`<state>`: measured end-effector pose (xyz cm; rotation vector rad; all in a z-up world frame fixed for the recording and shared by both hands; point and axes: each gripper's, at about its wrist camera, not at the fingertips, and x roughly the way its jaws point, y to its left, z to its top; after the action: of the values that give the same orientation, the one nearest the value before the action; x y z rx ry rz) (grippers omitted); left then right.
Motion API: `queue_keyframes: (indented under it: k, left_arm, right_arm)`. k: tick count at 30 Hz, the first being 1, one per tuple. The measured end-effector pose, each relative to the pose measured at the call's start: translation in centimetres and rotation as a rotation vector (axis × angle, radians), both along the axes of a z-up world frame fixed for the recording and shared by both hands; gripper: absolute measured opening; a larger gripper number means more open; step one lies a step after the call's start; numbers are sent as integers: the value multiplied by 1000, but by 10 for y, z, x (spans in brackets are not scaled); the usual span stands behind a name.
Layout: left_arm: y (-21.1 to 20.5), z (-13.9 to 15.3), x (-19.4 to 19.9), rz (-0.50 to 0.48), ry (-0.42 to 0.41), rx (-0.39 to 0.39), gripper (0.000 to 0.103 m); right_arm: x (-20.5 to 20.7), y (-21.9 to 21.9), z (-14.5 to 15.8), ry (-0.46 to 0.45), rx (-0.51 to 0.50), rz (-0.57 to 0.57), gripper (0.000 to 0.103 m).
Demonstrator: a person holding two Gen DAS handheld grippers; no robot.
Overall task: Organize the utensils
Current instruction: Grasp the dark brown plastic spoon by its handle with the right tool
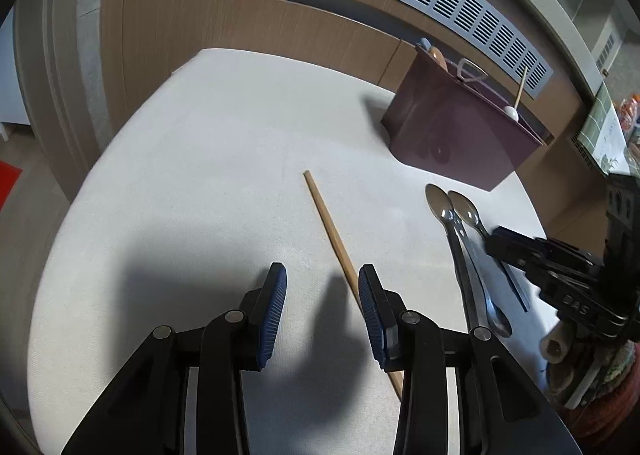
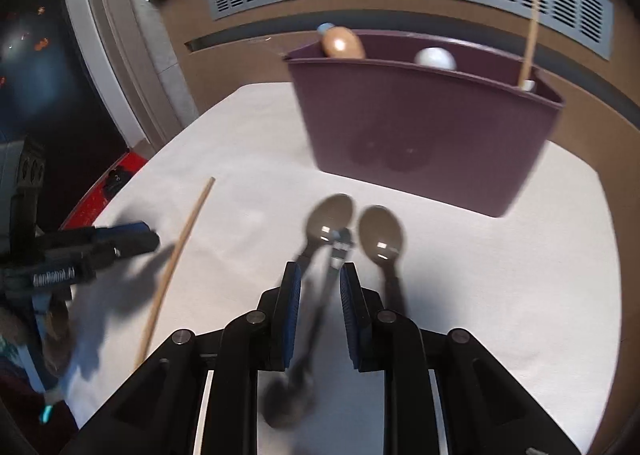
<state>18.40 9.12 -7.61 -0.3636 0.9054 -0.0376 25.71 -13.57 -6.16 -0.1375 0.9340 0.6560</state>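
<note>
Spoons (image 2: 356,231) flat on desk (image 2: 500,275) nr maroon bin (image 2: 424,135), handles twd right tool (image 2: 320,275), fingers apart astride one. Left tool (image 1: 322,279) apart over chopstick (image 1: 332,231), prob lining up pick.

On the tabletop (image 1: 180,175) the holder (image 1: 456,127) stands at the far side, against the wall panel, with a chopstick (image 1: 521,87) upright in it. Two spoons (image 1: 460,223) lie side by side before it. Left of them lies another chopstick (image 1: 332,239).
</note>
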Motion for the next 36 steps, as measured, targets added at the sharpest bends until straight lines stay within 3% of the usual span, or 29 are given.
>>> queue_keyframes:
  k: [6, 8, 16, 22, 27, 36]
  left_arm:
    - [1, 6, -6, -2, -13, 33, 39]
    - [3, 7, -8, -1, -17, 45, 39]
    - [2, 7, -6, -4, -14, 38, 39]
    - [1, 7, -6, -9, -6, 41, 39]
    - [-1, 6, -2, -21, 1, 41, 39]
    - [-20, 0, 18, -57, 23, 71, 39]
  right_arm:
    - [29, 28, -18, 31, -46, -98, 20]
    - [35, 30, -19, 38, -21, -117, 22]
    - [45, 72, -21, -6, -136, -63, 35]
    - [54, 85, -20, -2, -150, -66, 34]
    - [39, 55, -13, 16, -84, -62, 31]
    - [-14, -31, 16, -80, -36, -120, 31]
